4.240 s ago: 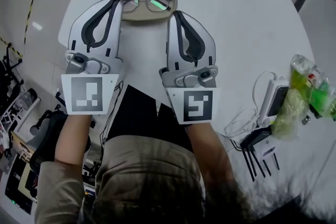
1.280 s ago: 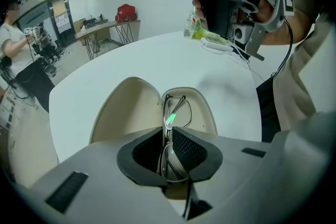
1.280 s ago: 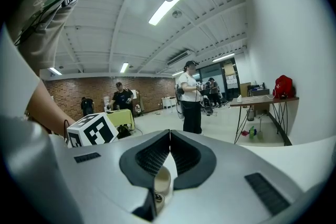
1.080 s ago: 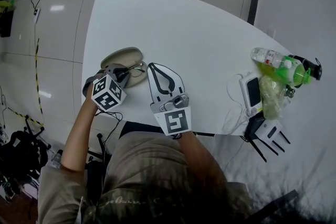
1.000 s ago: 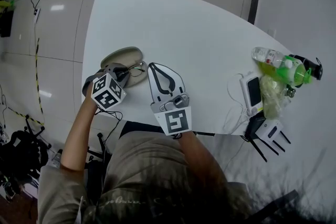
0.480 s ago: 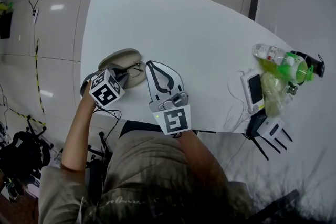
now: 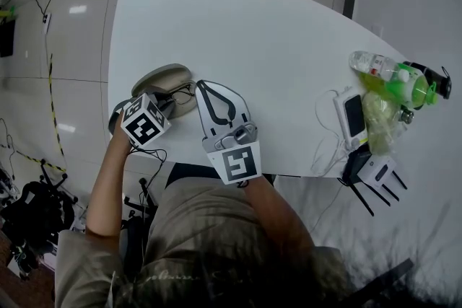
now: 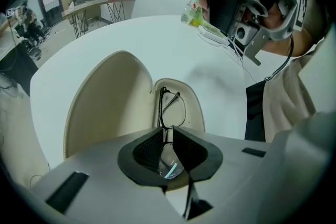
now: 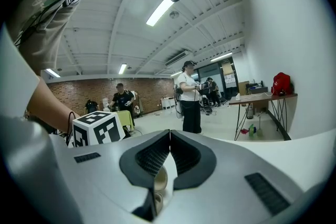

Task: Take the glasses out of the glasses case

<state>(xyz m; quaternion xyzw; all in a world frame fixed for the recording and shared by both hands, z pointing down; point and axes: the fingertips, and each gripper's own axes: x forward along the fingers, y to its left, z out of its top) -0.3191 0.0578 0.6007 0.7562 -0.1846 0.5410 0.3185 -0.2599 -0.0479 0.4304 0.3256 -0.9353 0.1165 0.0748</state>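
One lens of the glasses [image 8: 173, 110] sits between the jaws of your left gripper [image 8: 168, 131], which are closed narrowly on the frame. The other lens lies farther out, over the lower half of the glasses case [image 8: 105, 107]. Seen from that gripper, the glasses' long axis runs straight away along the line of the jaws, with the frame turned on edge rather than lying flat.

In the head view the case is open near the left edge of the white table [image 7: 274, 32], its lid laid back toward the far left. The glasses lie along the case's near half, their long axis following the case's length and their free end pointing toward your right gripper [image 7: 201, 85].

Your left forearm [image 7: 108, 184] comes up from the lower left, and the left gripper reaches the case from its near-left end with its marker cube tipped at an angle. Your right gripper points away from your body, its tips just beside the right end of the case. Its jaws are pressed together with nothing between them.
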